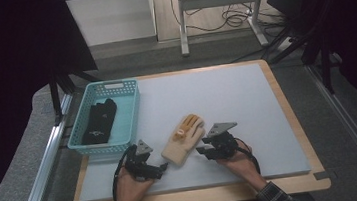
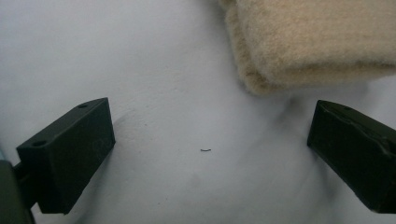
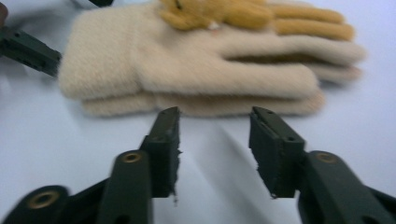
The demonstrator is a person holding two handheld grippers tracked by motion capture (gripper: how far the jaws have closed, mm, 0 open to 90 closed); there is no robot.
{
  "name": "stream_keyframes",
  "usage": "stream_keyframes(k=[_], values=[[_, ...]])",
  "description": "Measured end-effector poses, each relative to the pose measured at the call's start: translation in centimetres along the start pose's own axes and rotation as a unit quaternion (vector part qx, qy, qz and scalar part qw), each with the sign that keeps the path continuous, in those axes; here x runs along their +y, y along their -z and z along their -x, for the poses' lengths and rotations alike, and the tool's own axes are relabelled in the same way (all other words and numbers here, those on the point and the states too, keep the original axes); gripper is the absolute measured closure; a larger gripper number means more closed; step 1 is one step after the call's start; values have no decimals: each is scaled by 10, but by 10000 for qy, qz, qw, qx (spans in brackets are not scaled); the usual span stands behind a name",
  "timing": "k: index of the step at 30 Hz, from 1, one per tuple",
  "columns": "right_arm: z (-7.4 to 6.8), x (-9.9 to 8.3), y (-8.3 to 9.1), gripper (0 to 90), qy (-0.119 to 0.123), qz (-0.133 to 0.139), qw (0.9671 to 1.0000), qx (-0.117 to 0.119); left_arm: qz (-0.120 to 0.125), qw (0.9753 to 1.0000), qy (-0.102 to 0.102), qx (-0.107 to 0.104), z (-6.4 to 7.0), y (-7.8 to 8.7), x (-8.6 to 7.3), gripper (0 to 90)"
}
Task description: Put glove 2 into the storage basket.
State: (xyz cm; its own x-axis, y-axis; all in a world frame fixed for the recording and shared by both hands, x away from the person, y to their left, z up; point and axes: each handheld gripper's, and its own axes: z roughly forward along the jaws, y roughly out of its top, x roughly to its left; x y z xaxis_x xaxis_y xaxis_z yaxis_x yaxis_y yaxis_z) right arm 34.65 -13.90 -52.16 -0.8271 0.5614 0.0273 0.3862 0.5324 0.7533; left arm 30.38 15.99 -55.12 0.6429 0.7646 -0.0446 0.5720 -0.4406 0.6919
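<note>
right now i have the pale grey rectangular table top with its light wooden edge spread out under me. at its far left corner sits the teal plastic lattice basket, and a black fabric glove lies inside it. near the front middle of the table lies the cream fleecy glove with mustard-yellow fingers, flat on the surface, cuff toward me and fingers pointing away to the right. my left gripper rests low at the cuff end; in the left gripper view its jaws stand wide apart over bare table, released, with the cream cuff just ahead between them and not touched. my right gripper sits just beside the glove's right edge; in the right gripper view its jaws are spread and empty, the glove lying just past their tips, apart from them. a tiny dark speck lies on the table between the left jaws.
</note>
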Motion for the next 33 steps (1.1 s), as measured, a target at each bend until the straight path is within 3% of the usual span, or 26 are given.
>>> stream_keyframes(k=[8, 17, 22, 28, 33], values=[[16, -18, 23, 332, -281, 66, 9991, -314, 2, 10000, 3, -1, 0, 0, 0, 9], [38, -36, 46, 227, -370, 10, 9962, -789, 1, 10000, 5, -4, 0, 0, 0, 9], [53, -47, 58, 173, -538, 1, 9935, -1004, 2, 10000, 9, -6, 0, 0, 0, 9], [62, -61, 60, 133, -588, -173, 9918, -1120, 4, 10000, 9, -7, 0, 0, 0, 9], [62, -62, 57, 119, -542, -268, 9915, -1151, 3, 10000, 10, -12, 0, 0, 0, 9]])
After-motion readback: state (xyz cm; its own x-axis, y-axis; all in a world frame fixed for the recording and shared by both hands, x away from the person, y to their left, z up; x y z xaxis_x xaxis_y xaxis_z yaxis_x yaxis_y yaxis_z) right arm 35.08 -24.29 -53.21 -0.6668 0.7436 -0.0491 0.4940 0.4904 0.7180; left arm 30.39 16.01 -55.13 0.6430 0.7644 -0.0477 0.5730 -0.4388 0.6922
